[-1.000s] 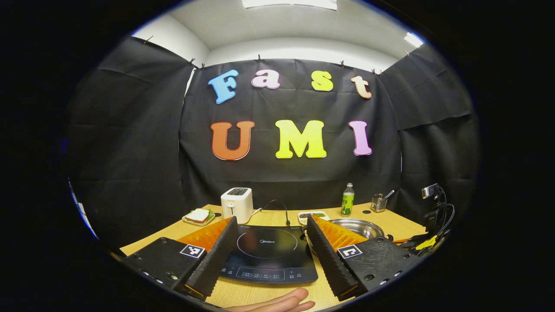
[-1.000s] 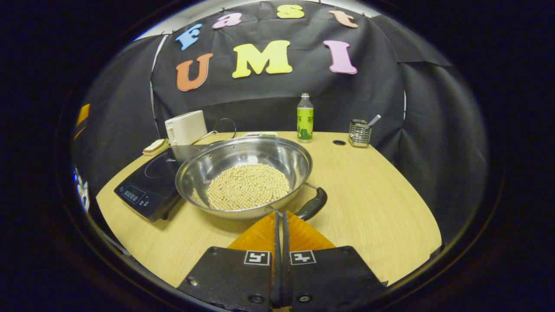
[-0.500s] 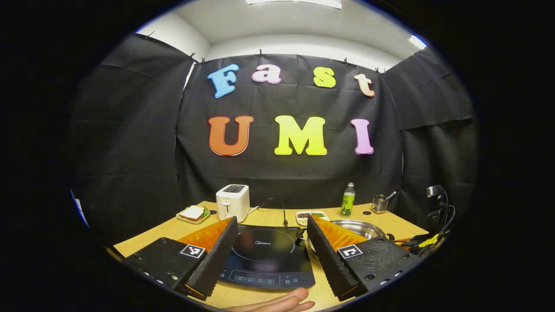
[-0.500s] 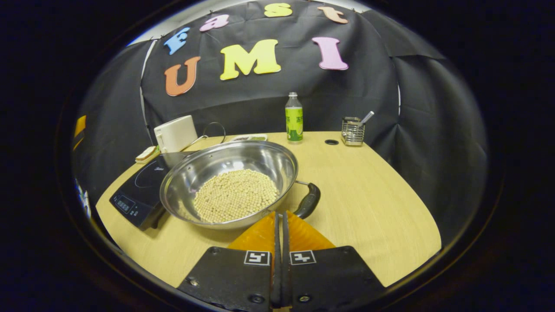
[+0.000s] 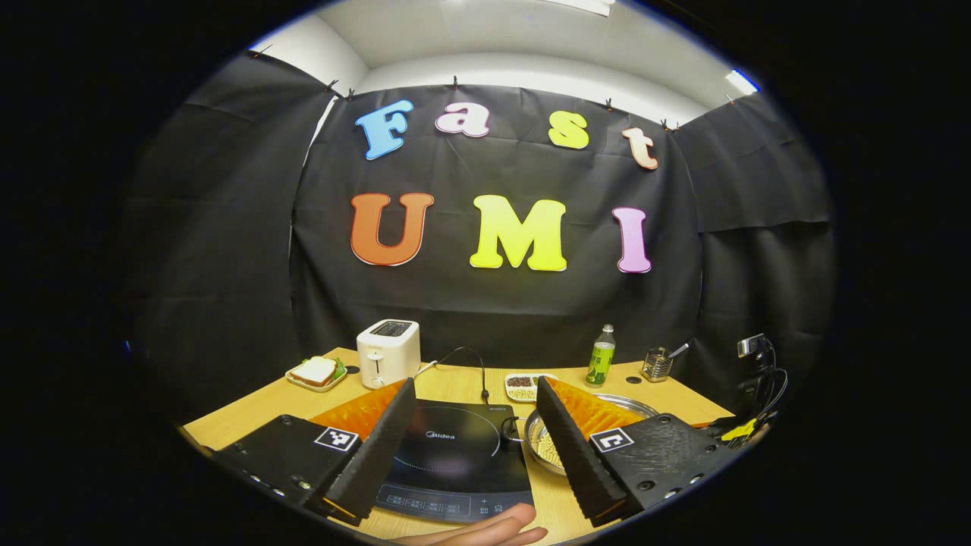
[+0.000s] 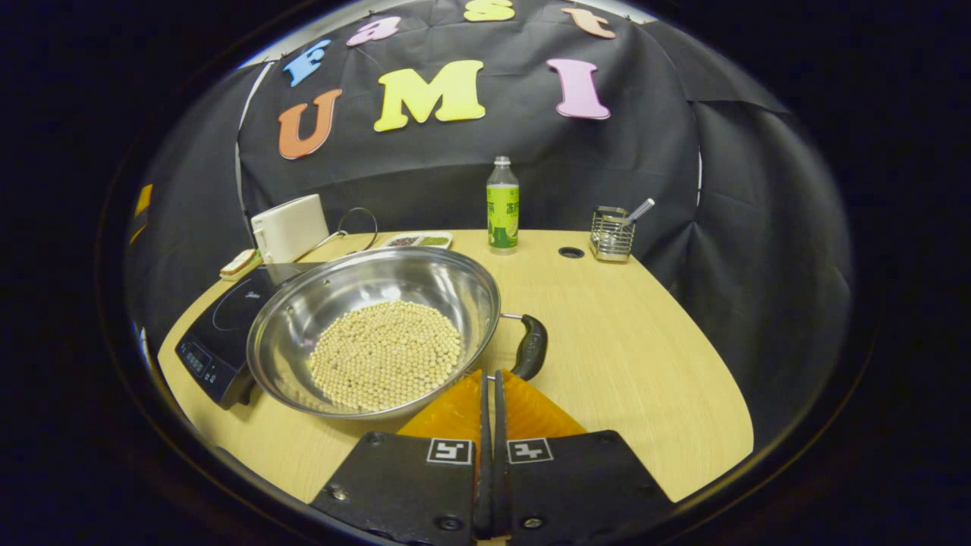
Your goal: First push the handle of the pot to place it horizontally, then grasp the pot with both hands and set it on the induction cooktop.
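Observation:
A steel pot point(image 6: 364, 284) holding pale beans point(image 6: 387, 353) rests on the wooden table, its left edge next to the black induction cooktop point(image 6: 216, 330). Its black handle point(image 6: 531, 347) sticks out on the pot's right side. My right gripper point(image 6: 489, 373) is shut with nothing in it, its tips just in front of the pot's near rim and close to the handle's end. In the left gripper view my left gripper point(image 5: 476, 387) is open and hovers above the cooktop point(image 5: 447, 455); the pot point(image 5: 633, 404) lies partly behind its right finger.
At the back of the table point(image 6: 630, 356) stand a white toaster point(image 6: 290, 227), a green-labelled bottle point(image 6: 501, 205), a wire utensil holder point(image 6: 611, 235), a small dish point(image 6: 417, 241) and a sandwich plate point(image 5: 312, 373). A hand point(image 5: 478, 535) shows at the bottom edge.
The pot's handle has swung round and the pot has slid left in the right gripper view. The left gripper has shifted, so the cooktop sits more to its left. Both jaws stand unchanged.

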The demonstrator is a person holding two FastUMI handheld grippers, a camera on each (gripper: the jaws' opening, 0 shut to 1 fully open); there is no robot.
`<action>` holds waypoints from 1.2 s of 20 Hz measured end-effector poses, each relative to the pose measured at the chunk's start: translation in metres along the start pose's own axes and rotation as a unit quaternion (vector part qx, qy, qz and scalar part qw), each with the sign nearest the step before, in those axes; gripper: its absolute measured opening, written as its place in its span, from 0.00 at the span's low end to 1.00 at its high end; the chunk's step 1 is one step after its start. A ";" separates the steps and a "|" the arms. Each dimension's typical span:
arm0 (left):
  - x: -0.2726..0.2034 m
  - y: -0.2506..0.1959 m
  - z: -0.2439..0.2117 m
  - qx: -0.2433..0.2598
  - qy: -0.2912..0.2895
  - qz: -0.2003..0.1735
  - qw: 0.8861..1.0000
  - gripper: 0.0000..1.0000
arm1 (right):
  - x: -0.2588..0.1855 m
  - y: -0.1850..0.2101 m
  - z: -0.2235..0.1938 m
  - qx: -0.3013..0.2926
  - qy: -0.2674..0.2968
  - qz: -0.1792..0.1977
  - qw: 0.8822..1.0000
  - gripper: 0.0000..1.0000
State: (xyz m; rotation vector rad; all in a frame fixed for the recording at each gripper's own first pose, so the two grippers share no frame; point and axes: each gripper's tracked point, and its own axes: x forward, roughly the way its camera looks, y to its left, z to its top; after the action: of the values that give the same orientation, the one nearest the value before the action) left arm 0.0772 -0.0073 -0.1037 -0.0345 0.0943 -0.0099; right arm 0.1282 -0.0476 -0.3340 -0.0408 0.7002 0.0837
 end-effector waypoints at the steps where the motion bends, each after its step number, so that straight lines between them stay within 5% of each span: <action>1: 0.004 -0.002 0.003 0.003 -0.001 -0.001 1.000 0.95 | 0.002 0.003 0.002 0.002 0.001 0.010 1.000 0.04; 10: 0.043 -0.014 -0.001 0.010 0.020 -0.003 1.000 0.95 | 0.022 -0.009 0.008 -0.007 0.015 0.008 1.000 0.04; 24: 0.114 -0.055 -0.081 -0.007 0.150 -0.052 0.987 0.95 | 0.025 -0.018 0.039 0.008 0.016 0.027 0.999 0.05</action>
State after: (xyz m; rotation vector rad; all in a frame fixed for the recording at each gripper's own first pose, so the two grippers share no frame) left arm 0.1823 -0.0659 -0.1935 -0.0511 0.3935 -0.1188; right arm 0.1737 -0.0619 -0.3205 -0.0070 0.7350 0.1299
